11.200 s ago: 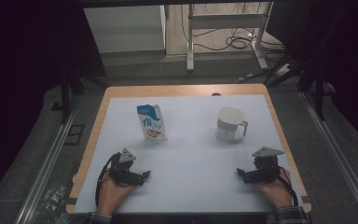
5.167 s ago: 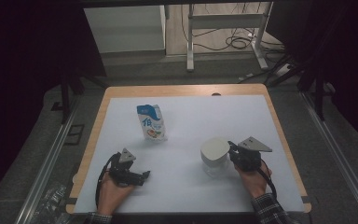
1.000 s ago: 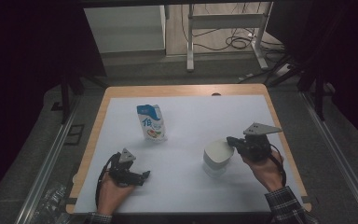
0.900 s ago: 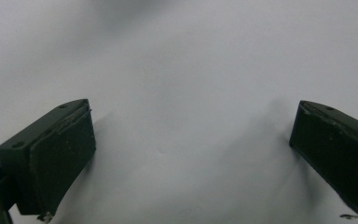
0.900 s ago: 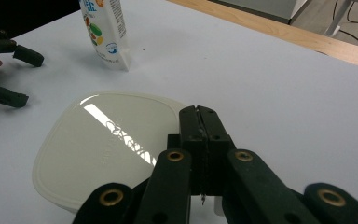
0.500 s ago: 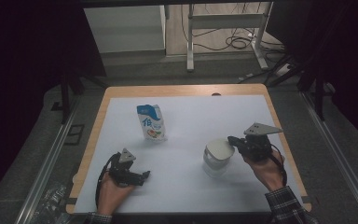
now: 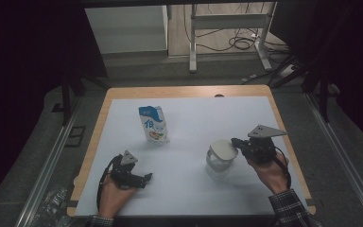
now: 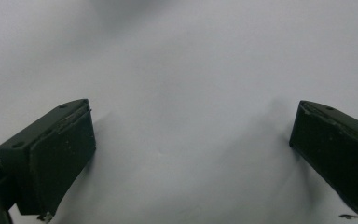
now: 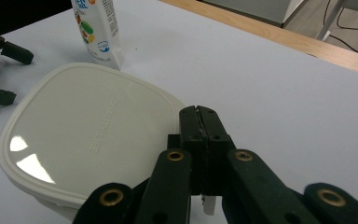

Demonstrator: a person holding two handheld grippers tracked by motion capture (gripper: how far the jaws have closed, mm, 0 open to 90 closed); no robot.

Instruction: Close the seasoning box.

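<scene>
Toward the right front part of the white surface, the lidded jug now stands upright again: a second ago it was tipped over toward the person's left with its lid facing sideways, half a second ago it was partly righted, and now the pale lid faces up. It also sits much nearer the front edge than at the start, when it stood near the far right corner. The right tongs are squeezed fully together, and in the right gripper view their tips sit at the rim of the lid; they seem to pinch the handle at the jug's side, though the handle itself is hidden beneath them. The left tongs rest near the front left corner with jaws spread wide and nothing between them, unmoved throughout. The milk carton stands untouched toward the far left. Judging by this, a tilt of the jug is finished and the carton probably comes next.
</scene>
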